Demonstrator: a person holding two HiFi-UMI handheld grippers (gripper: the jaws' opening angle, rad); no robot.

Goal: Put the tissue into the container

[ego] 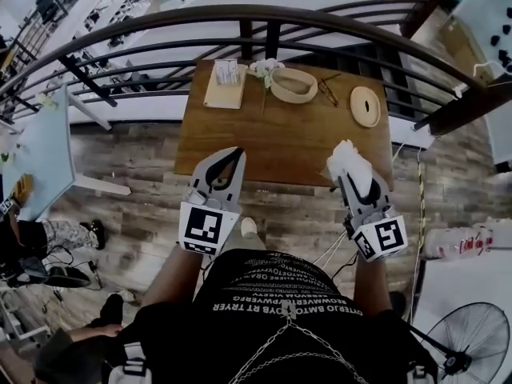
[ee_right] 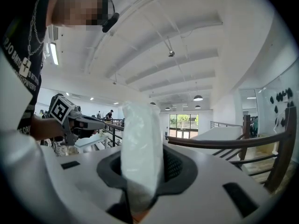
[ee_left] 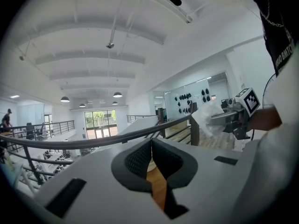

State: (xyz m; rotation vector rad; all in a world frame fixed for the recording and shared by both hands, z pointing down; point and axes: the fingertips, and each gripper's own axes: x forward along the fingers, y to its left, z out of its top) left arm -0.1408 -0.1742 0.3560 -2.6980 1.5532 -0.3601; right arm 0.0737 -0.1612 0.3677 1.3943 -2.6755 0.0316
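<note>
Your right gripper [ego: 353, 184] is clenched on the crumpled white paper tissue [ego: 349, 162], which stands up out of the jaws as a tall wad, well short of its goal. Your left gripper [ego: 226, 162] is closed on nothing, its tips meeting over the near table edge.

The step in hand looks like the carry. From the right gripper, the oval beige container [ego: 293, 98] lies at about 11 o'clock, near the far edge of the brown wooden table [ego: 240, 142]. Travel forward with a firm squeeze, since the wad is light and loosely bunched. Come in from above the rim, lower the tissue inside the oval, and only then let go. Steer left of the dark-framed glasses [ego: 328, 91] and the round pale disc [ego: 366, 106] at 1 o'clock.

A pale rectangular tissue pack [ego: 226, 85] sits at the container's 9 o'clock, so your left gripper has no need to reach in.

Beyond the table runs a curved dark metal railing [ego: 240, 14] over a lower floor. Grey wood planks [ego: 144, 214] lie underfoot, with a standing fan [ego: 472, 342] at 5 o'clock.
</note>
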